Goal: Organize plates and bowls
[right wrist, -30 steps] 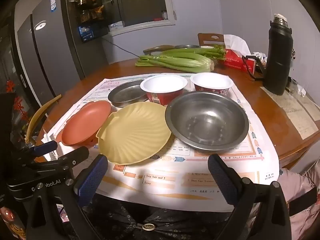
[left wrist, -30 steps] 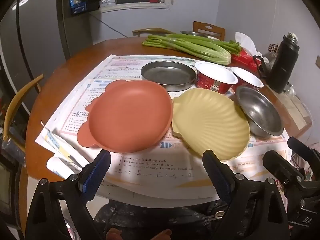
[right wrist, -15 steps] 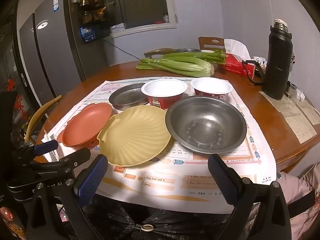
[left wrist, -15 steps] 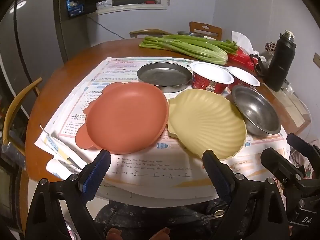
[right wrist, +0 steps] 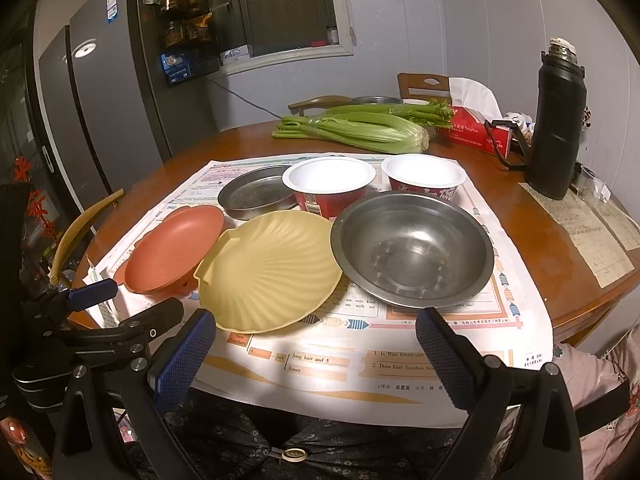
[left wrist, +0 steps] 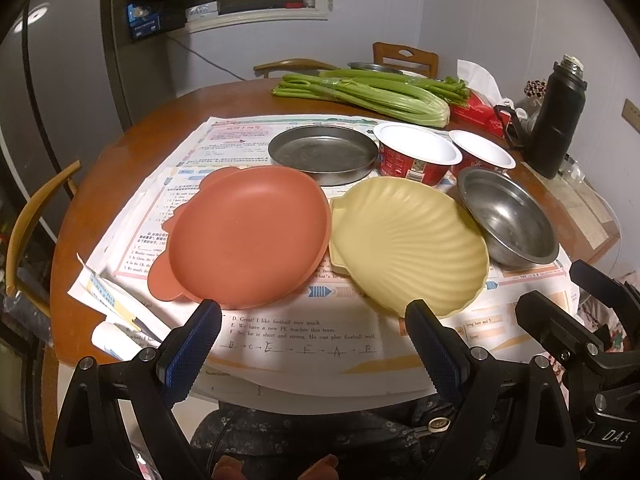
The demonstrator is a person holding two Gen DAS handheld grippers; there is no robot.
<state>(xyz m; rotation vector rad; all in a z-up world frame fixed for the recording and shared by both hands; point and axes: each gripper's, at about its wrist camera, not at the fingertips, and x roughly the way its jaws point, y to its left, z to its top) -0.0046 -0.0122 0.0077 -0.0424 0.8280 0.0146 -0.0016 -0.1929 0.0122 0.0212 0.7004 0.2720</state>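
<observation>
On the newspaper-covered round table (left wrist: 104, 184) sit a terracotta plate (left wrist: 248, 236), a yellow shell-shaped plate (left wrist: 408, 240) and a steel bowl (right wrist: 412, 248) in a row — a steel pan (left wrist: 324, 152) and two red paper bowls (right wrist: 328, 184) behind. Left gripper (left wrist: 312, 344) and right gripper (right wrist: 316, 348) hover at the near edge — both spread wide, empty.

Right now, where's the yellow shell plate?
The yellow shell plate lies centre front on the newspaper, between the terracotta plate and the steel bowl.
</observation>
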